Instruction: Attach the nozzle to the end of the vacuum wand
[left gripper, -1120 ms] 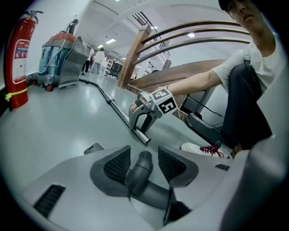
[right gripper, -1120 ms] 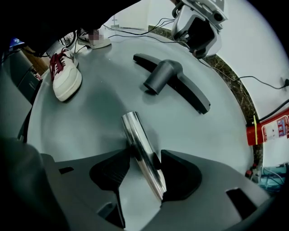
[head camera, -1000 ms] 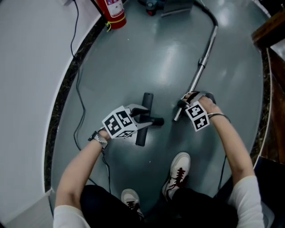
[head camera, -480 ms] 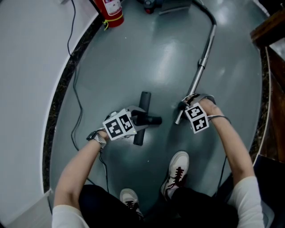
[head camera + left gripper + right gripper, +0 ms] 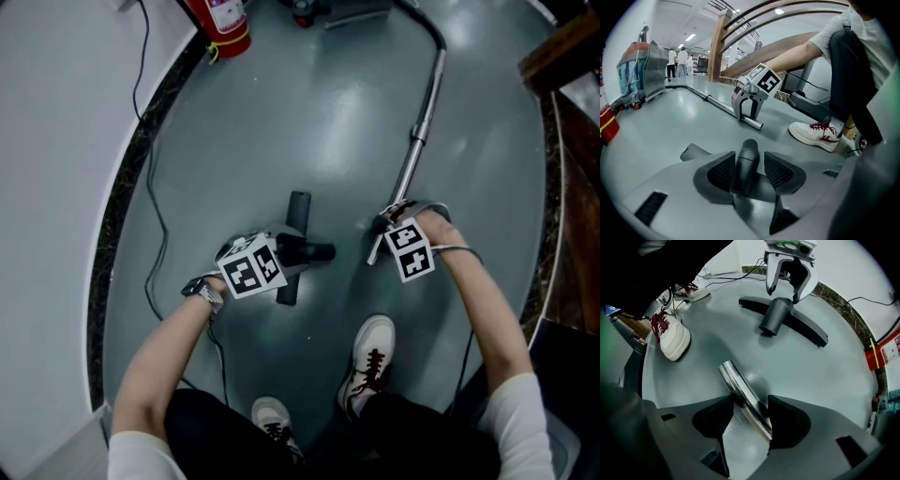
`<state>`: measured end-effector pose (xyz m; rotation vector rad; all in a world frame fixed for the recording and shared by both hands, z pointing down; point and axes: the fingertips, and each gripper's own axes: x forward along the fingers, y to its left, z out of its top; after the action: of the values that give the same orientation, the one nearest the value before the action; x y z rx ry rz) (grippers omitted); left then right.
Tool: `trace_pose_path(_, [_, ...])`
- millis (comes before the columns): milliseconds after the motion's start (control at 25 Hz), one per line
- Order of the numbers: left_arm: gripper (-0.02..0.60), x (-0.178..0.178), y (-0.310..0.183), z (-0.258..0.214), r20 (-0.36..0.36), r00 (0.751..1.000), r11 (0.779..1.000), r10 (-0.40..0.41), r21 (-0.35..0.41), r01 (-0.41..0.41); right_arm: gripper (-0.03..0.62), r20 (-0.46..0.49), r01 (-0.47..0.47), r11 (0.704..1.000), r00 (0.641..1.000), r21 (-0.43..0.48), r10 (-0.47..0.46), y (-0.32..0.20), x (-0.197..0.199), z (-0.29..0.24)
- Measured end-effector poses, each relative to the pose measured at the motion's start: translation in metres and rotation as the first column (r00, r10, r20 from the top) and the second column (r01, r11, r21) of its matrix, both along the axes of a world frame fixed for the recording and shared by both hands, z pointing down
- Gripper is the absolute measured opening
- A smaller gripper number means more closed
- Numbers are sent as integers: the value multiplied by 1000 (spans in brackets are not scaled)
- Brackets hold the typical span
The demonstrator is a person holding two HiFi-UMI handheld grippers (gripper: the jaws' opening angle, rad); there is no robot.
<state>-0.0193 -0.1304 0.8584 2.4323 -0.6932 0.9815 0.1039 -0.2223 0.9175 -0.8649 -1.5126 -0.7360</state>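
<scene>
The dark T-shaped nozzle [image 5: 298,220] lies on the grey floor with its round neck pointing at the wand. My left gripper [image 5: 291,251] is shut on that neck [image 5: 746,161], a ribbed pad on each side. The chrome wand [image 5: 412,150] runs from the floor's far end down to my right gripper [image 5: 382,231]. That gripper points down and is shut on the wand [image 5: 740,390] just behind its open end, which sticks out past the jaws. A small gap separates the wand's end from the nozzle [image 5: 778,317], and the left gripper [image 5: 787,291] straddles the neck.
A red fire extinguisher [image 5: 220,23] stands at the far left by a dark stone border [image 5: 122,234]. A thin cable [image 5: 155,234] trails along the floor on the left. The person's white shoes [image 5: 370,352] are close below the grippers. The vacuum body [image 5: 640,70] stands at the wand's far end.
My left gripper has sunk a little and rolled, still on the nozzle's neck. The right gripper has shifted slightly sideways with the wand's end. Both grips are unchanged.
</scene>
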Motion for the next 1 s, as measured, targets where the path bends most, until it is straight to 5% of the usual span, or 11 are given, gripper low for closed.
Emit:
trace_pose_path(720, [219, 15, 0, 30, 190, 965, 980, 181, 50, -194, 235, 70, 31, 1000, 997, 0, -30, 1, -12, -25])
trace_pose_path(1000, [202, 14, -4, 37, 237, 954, 977, 185, 62, -205, 233, 85, 25, 1000, 996, -1, -25, 1, -14, -31])
